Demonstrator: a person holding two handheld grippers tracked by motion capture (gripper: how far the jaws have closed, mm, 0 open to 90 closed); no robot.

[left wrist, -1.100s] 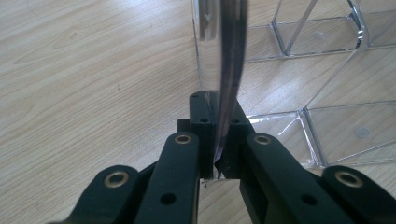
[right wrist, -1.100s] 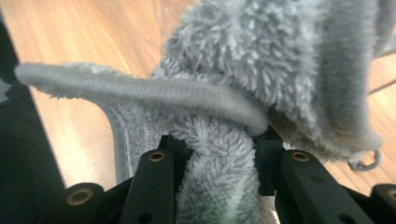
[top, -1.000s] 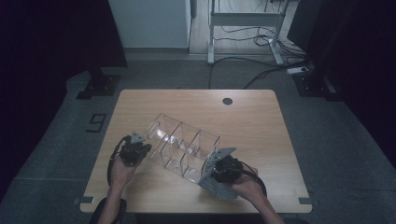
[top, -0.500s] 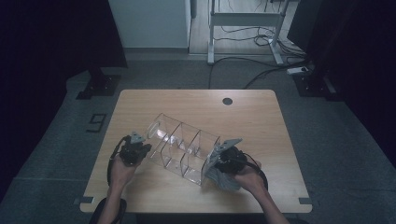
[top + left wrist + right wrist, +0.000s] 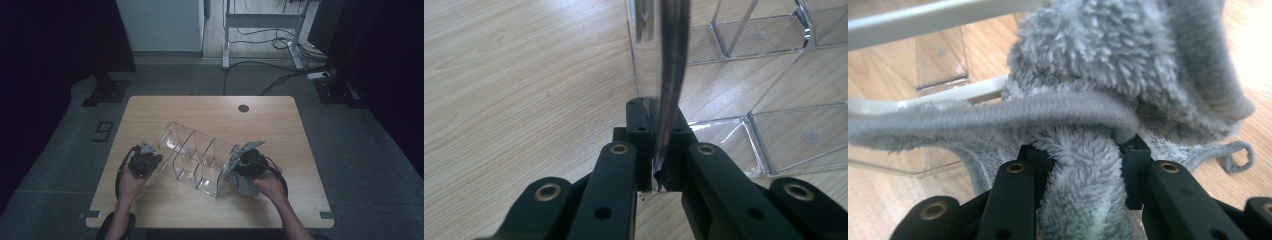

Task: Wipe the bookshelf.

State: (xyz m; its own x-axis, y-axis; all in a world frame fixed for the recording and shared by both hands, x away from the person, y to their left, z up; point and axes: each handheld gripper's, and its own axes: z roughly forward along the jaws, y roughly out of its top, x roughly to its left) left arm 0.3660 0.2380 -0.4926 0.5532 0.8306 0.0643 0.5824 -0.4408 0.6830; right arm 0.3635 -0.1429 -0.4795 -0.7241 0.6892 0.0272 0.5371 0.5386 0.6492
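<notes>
Clear acrylic organizer [image 5: 192, 157], three compartments, lies slanted mid-counter [image 5: 280, 125], its far wall hard to trace through glare. Left gripper [image 5: 145, 161] at its 9 o'clock end, jaws clamped on a thin acrylic wall edge. Right gripper [image 5: 245, 162] at 3 o'clock, jaws clamped on a grey microfibre cloth [image 5: 240, 176] touching the organizer's end; the cloth hides the jaw tips. No readable labels.

A clear acrylic organiser [image 5: 192, 157] with several open compartments lies slantwise on the wooden table, its thin end wall standing upright in the left gripper view [image 5: 671, 75]. A grey fluffy cloth [image 5: 240, 175] is bunched against its right end; it appears to touch the clear wall there, with a corded hem and small loop [image 5: 1235, 152] showing.
</notes>
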